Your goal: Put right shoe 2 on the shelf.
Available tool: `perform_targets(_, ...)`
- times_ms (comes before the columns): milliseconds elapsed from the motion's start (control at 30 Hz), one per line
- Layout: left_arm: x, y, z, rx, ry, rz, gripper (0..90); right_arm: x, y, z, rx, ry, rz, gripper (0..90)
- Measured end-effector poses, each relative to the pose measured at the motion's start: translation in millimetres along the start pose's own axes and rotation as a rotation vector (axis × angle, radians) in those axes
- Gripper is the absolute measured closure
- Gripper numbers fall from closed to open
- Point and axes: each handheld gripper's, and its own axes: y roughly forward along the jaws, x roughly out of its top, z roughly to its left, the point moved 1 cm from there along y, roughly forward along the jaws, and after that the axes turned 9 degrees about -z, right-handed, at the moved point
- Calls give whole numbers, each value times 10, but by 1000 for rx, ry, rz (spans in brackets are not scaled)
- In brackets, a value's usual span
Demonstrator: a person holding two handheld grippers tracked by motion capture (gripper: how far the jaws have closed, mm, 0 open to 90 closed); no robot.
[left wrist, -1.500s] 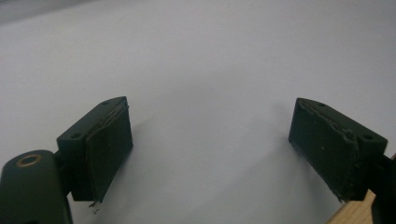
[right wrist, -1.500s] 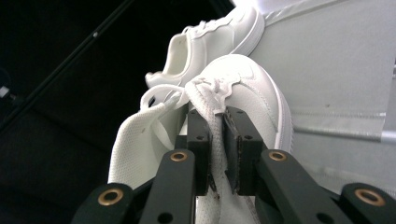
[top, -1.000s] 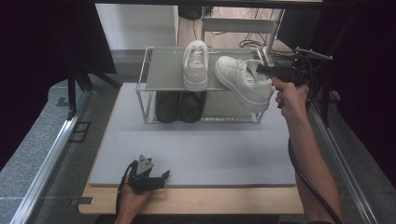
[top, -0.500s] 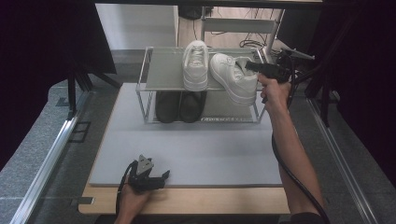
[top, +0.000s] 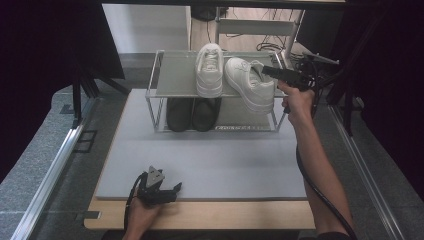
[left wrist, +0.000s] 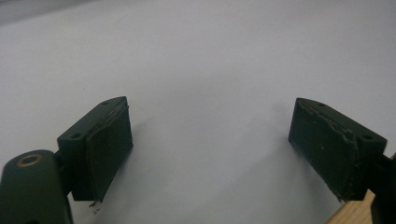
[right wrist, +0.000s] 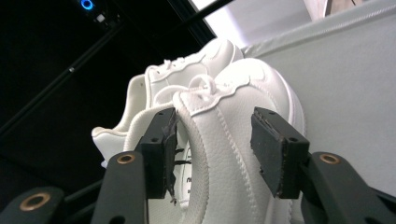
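I am noting the rack (top: pixel 159 90) carrying the second white shoe (top: pixel 250 85) askew at its right end, possibly slipping off. My right gripper (right wrist: pixel 212 154) has just been opening, collar between unclamped jaws, risking snagging

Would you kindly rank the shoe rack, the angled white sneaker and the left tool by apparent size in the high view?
1. Shoe rack, clearly largest.
2. Angled white sneaker.
3. Left tool, smallest-looking despite lying nearest the camera.
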Motion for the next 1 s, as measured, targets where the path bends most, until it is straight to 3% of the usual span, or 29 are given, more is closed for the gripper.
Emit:
perform_targets(300, 1, 0, -1, 1, 0, 0, 133, 52, -234, 34, 23, -77, -23, 465)
perform_targets(567, 0, 0, -1, 1, 0, 0, 133, 54, -466, 73, -7, -165, -30, 468)
perform_targets(800, 1, 0, -1, 1, 0, 1, 133, 2, -701, 67, -11, -200, -44, 537)
perform_targets(1000, 0, 2, -5, 2, -4, -3, 133, -134, -852, 24, 16, -199, -9, 678)
